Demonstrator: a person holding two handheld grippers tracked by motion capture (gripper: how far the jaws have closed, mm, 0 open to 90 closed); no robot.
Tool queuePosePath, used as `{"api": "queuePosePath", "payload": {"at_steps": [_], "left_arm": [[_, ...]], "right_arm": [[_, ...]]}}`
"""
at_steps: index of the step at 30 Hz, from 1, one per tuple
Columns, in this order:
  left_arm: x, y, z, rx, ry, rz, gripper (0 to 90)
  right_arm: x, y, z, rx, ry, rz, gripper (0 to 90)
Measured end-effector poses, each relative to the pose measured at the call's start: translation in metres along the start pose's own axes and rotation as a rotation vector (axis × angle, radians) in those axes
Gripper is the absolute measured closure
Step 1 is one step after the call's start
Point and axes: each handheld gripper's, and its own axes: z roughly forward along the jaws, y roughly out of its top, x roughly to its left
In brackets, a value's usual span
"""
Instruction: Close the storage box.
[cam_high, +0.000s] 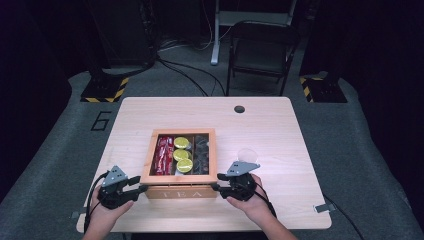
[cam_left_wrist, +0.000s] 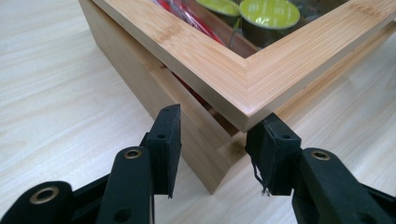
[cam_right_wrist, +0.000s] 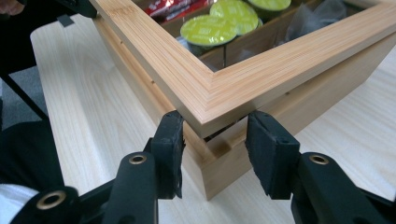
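Note:
A wooden tea box (cam_high: 181, 193) stands at the table's near middle, "TEA" on its front wall. Its framed window lid (cam_high: 148, 159) is lifted a little at the front, leaving a gap above the box body (cam_left_wrist: 140, 79). Through the lid I see red packets (cam_high: 164, 155), green-topped capsules (cam_high: 182, 154) and dark bags (cam_high: 202, 152). My left gripper (cam_high: 142, 189) is open at the front left corner, its jaws either side of the lid corner (cam_left_wrist: 250, 109). At the front right corner my right gripper (cam_high: 217, 189) is open too, straddling that lid corner (cam_right_wrist: 208, 119).
A clear round disc (cam_high: 247, 154) lies on the table just right of the box. A cable hole (cam_high: 239, 109) sits near the table's far edge. A folding chair (cam_high: 262, 50) stands beyond the table. Bare wood (cam_high: 280, 145) spreads right and left of the box.

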Motion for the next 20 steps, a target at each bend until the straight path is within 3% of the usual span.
{"api": "queuePosePath", "payload": {"at_steps": [5,8,10,12,13,14,17,20], "left_arm": [[-0.001,-0.002,0.000,0.022,-0.013,-0.005,52.1],[-0.002,-0.004,0.001,0.063,-0.043,-0.018,46.6],[-0.004,-0.007,-0.001,0.058,-0.017,0.002,42.8],[-0.003,-0.008,-0.002,0.050,-0.019,0.010,40.9],[-0.002,-0.008,-0.005,0.035,-0.023,-0.009,40.9],[0.000,-0.009,-0.007,0.016,-0.019,-0.017,40.1],[0.002,-0.009,-0.007,-0.003,-0.020,-0.026,40.2],[0.001,-0.011,-0.006,0.006,-0.022,-0.019,40.4]], "right_arm": [[0.000,-0.002,0.003,0.038,0.009,0.002,55.8],[-0.002,-0.002,0.004,0.082,0.019,-0.023,53.0],[-0.004,-0.001,0.002,0.080,0.033,-0.005,51.1],[-0.005,0.000,0.000,0.080,0.043,0.010,48.0],[-0.006,0.002,-0.001,0.084,0.040,0.015,47.4],[-0.009,0.003,-0.006,0.052,0.026,0.023,47.3],[-0.009,0.002,-0.007,0.036,0.030,0.041,46.3],[-0.006,0.001,-0.004,0.050,0.040,0.012,43.7]]}}
